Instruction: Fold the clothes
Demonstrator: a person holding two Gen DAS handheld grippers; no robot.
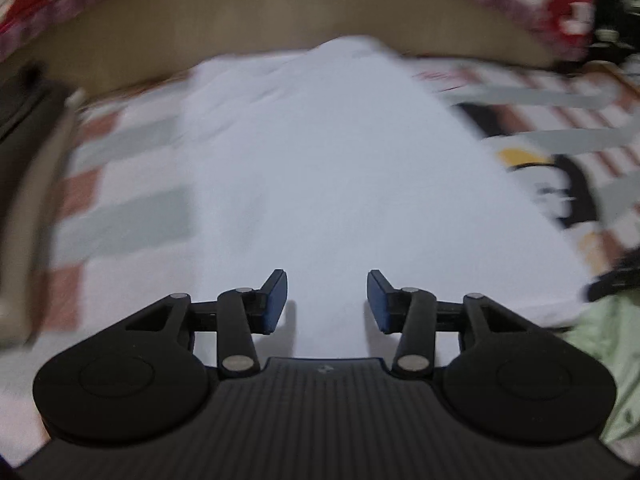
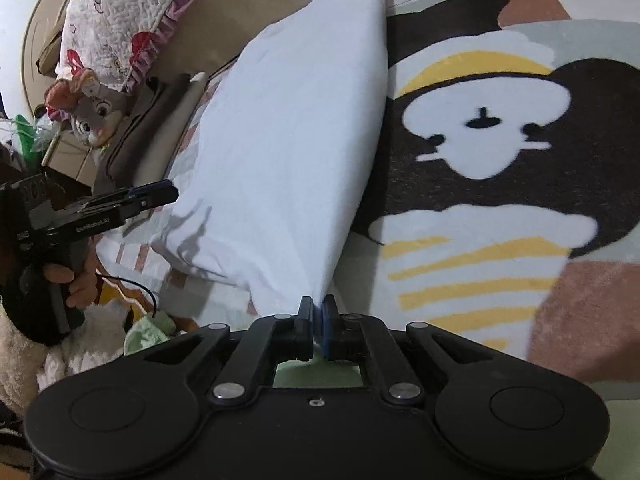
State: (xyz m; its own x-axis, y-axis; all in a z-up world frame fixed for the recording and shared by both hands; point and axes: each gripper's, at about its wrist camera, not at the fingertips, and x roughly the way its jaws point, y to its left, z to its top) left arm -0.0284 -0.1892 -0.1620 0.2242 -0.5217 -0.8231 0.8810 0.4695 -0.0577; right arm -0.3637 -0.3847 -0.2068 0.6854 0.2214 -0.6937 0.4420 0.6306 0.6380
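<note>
**Right tool pins the near corner; left tool stands off the long left edge**

Tool on the right (image 2: 318,328) is clamped on the nearest corner of the white garment (image 2: 288,140), its two pads pressed together with a pinch of cloth between them. From that corner the garment runs away lengthwise, a long narrow shape whose far end reaches toward the tan headboard (image 2: 248,4). It lies on the blanket (image 2: 500,220), a printed one with a cartoon figure in black, white and yellow, and it sits along the blanket's left side, with the figure lying bare to the right of the cloth.

Left tool (image 1: 327,300) has its pads apart, with nothing between them; in its own blurred view only the white cloth shows beneath the gap. In the right wrist view it hangs just beside the garment's long left edge, near the corner closest to the person, held by a hand (image 2: 72,276); it throws a shadow on the cloth, and I cannot tell whether it touches.

So the long axis runs from the right tool toward the headboard, and the left tool is the nearer one to the free near-left corner. A pale green cloth (image 2: 148,330) lies off the blanket's near edge; a stuffed rabbit (image 2: 94,114) and a quilted pillow (image 2: 120,20) sit to the far left.
</note>
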